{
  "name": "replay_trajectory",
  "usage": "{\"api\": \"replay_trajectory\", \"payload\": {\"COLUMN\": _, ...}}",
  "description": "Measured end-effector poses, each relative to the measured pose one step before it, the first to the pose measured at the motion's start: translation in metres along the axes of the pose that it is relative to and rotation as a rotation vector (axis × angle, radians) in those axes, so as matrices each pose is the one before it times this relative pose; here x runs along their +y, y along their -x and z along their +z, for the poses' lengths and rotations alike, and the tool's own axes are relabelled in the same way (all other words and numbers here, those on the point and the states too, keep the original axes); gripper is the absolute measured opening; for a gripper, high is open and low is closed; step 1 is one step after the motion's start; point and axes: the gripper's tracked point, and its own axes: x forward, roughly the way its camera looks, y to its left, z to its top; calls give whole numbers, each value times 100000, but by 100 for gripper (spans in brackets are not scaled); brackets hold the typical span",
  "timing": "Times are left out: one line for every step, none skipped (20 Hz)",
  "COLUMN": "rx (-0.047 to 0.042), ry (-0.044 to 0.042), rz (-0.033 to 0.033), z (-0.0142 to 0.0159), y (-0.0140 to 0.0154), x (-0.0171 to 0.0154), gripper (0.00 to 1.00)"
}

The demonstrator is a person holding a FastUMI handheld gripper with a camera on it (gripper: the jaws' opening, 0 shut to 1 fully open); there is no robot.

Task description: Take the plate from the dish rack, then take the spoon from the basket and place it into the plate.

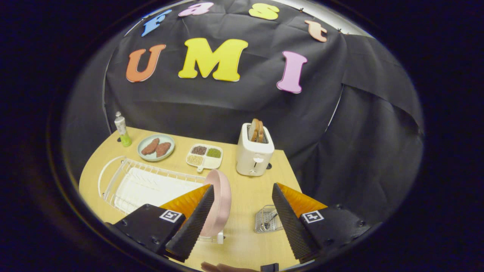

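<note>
A pink plate [220, 201] stands on edge at the right end of the white wire dish rack [124, 181], just beside my left finger [194, 223]. The small wire basket [267, 219] sits on the wooden table [249, 196] against the inner side of my right finger [291, 223]; a spoon inside it is hard to make out. My gripper [242, 189] hangs above the table, open, with nothing between its fingers. The plate's lower part is hidden behind the left finger.
Beyond the rack are a white toaster [254, 151] with bread in it, a divided white tray [204, 156] of grains, a light plate [155, 147] with two brown pieces, and a small green-based bottle [123, 130]. The table's right edge runs just past the basket.
</note>
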Motion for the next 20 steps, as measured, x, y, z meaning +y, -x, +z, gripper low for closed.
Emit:
{"api": "replay_trajectory", "payload": {"rx": 6820, "ry": 570, "rz": 659, "z": -15, "y": -708, "x": 229, "gripper": 98}}
{"api": "replay_trajectory", "payload": {"rx": 7436, "ry": 764, "rz": -133, "z": -132, "y": -681, "x": -236, "gripper": 96}}
{"api": "replay_trajectory", "payload": {"rx": 6488, "ry": 445, "rz": 198, "z": 208, "y": -447, "x": -171, "gripper": 93}}
{"api": "replay_trajectory", "payload": {"rx": 5544, "ry": 330, "rz": 254, "z": 68, "y": -365, "x": 46, "gripper": 90}}
{"api": "replay_trajectory", "payload": {"rx": 5064, "ry": 30, "rz": 139, "z": 126, "y": -373, "x": 98, "gripper": 87}}
{"api": "replay_trajectory", "payload": {"rx": 4378, "ry": 290, "rz": 465, "z": -12, "y": -532, "x": 241, "gripper": 84}}
{"api": "replay_trajectory", "payload": {"rx": 3559, "ry": 1191, "rz": -1256, "z": -226, "y": -340, "x": 66, "gripper": 81}}
{"api": "replay_trajectory", "payload": {"rx": 2928, "ry": 1010, "rz": -1524, "z": -113, "y": -523, "x": -28, "gripper": 78}}
{"api": "replay_trajectory", "payload": {"rx": 2014, "ry": 874, "rz": -1371, "z": 208, "y": -21, "x": 195, "gripper": 75}}
{"api": "replay_trajectory", "payload": {"rx": 1606, "ry": 802, "rz": -1589, "z": 49, "y": -147, "x": 109, "gripper": 72}}
{"api": "replay_trajectory", "payload": {"rx": 773, "ry": 828, "rz": -221, "z": 313, "y": -127, "x": 345, "gripper": 66}}
{"api": "replay_trajectory", "payload": {"rx": -351, "ry": 878, "rz": -87, "z": 319, "y": -387, "x": 336, "gripper": 61}}
{"api": "replay_trajectory", "payload": {"rx": 2549, "ry": -358, "rz": -712, "z": -95, "y": -305, "x": 135, "gripper": 49}}
{"api": "replay_trajectory", "payload": {"rx": 2456, "ry": 214, "rz": -907, "z": -358, "y": -359, "x": 76, "gripper": 44}}
{"api": "replay_trajectory", "payload": {"rx": 2891, "ry": 1095, "rz": -28, "z": -352, "y": -346, "x": 289, "gripper": 41}}
{"api": "replay_trajectory", "payload": {"rx": 2276, "ry": 1696, "rz": 1440, "z": -342, "y": -308, "x": 490, "gripper": 40}}
{"api": "replay_trajectory", "payload": {"rx": 1010, "ry": 965, "rz": 834, "z": -83, "y": -187, "x": 318, "gripper": 40}}
{"api": "replay_trajectory", "payload": {"rx": -444, "ry": 421, "rz": 479, "z": -43, "y": -454, "x": 365, "gripper": 40}}
{"api": "replay_trajectory", "payload": {"rx": -259, "ry": -112, "rz": 3319, "z": -14, "y": -157, "x": 684, "gripper": 38}}
{"api": "replay_trajectory", "payload": {"rx": -219, "ry": -965, "rz": -467, "z": -286, "y": -55, "x": 296, "gripper": 36}}
